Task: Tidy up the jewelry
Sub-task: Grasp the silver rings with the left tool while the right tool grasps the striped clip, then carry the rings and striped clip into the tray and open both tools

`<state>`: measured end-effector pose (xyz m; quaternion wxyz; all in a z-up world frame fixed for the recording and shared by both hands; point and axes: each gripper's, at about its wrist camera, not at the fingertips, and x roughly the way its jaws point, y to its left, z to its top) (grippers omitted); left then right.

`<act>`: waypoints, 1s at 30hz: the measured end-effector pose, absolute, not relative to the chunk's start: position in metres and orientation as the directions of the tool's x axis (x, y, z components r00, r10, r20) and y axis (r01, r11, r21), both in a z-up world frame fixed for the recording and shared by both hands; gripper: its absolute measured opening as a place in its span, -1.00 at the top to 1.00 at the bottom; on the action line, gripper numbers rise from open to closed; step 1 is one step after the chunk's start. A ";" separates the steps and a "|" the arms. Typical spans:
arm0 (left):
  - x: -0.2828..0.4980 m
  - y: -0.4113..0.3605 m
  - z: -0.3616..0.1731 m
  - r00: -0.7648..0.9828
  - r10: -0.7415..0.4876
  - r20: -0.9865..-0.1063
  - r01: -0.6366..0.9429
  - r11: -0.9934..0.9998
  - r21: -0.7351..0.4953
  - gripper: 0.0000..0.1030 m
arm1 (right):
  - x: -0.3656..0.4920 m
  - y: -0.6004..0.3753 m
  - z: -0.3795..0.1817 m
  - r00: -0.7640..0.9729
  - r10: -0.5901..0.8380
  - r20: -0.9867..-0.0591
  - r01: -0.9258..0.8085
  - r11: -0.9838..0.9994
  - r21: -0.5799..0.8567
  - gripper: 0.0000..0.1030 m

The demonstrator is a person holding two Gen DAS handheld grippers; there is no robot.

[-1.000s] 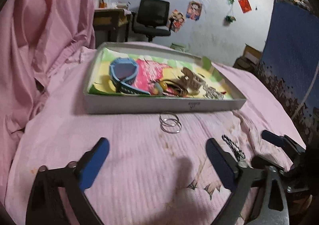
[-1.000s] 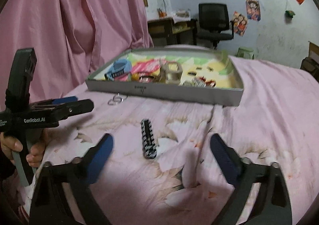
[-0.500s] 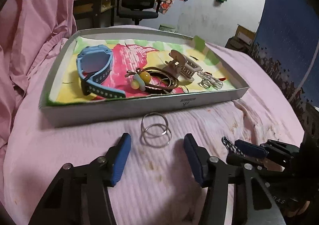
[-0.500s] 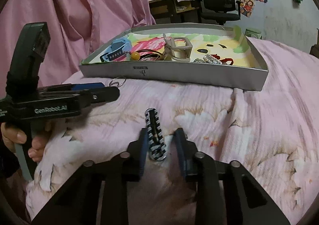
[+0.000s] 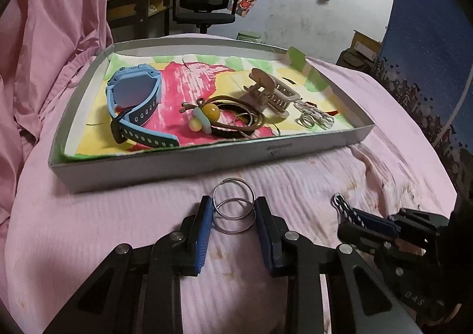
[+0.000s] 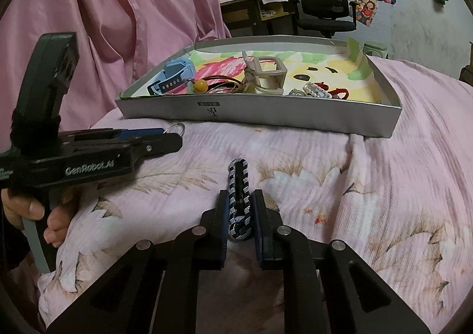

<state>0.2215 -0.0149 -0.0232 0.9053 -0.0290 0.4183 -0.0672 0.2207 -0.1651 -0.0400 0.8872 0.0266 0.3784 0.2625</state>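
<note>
Two linked silver rings (image 5: 233, 199) lie on the pink bedspread just before the grey tray (image 5: 177, 162), and my left gripper (image 5: 233, 207) is shut on them, its blue pads touching both sides. On the spread to the right, my right gripper (image 6: 240, 201) is shut on a black-and-white striped piece (image 6: 239, 180). That gripper (image 5: 369, 224) also shows in the left wrist view, low at the right. The left gripper (image 6: 165, 136) shows in the right wrist view with the rings (image 6: 177, 128) at its tip. The tray (image 6: 266, 115) holds a blue watch (image 5: 133, 103), a beaded cord bracelet (image 5: 212, 112) and a beige hair claw (image 5: 269, 91).
A pink curtain (image 5: 53, 38) hangs along the left of the bed. An office chair (image 5: 207, 3) and a desk (image 5: 136, 9) stand behind the tray, and a blue cloth (image 5: 428, 53) hangs at the right. A person's hand (image 6: 29, 210) grips the left gripper's handle.
Both grippers moved forward and down and closed, the left around the two rings, the right around the striped piece. The tray looms nearer in both views.
</note>
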 end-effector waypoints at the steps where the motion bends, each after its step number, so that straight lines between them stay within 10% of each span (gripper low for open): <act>1: 0.218 -0.016 -0.022 0.646 -0.140 -0.750 0.097 0.990 -0.101 0.46 | 0.220 -0.165 -0.039 0.577 0.489 -0.654 -0.446 0.860 0.250 0.74; 30: 0.185 -0.023 0.062 0.939 0.032 -0.343 -0.053 0.997 -0.052 0.47 | 0.228 -0.200 0.056 0.891 0.405 -0.204 -0.372 0.910 0.184 0.74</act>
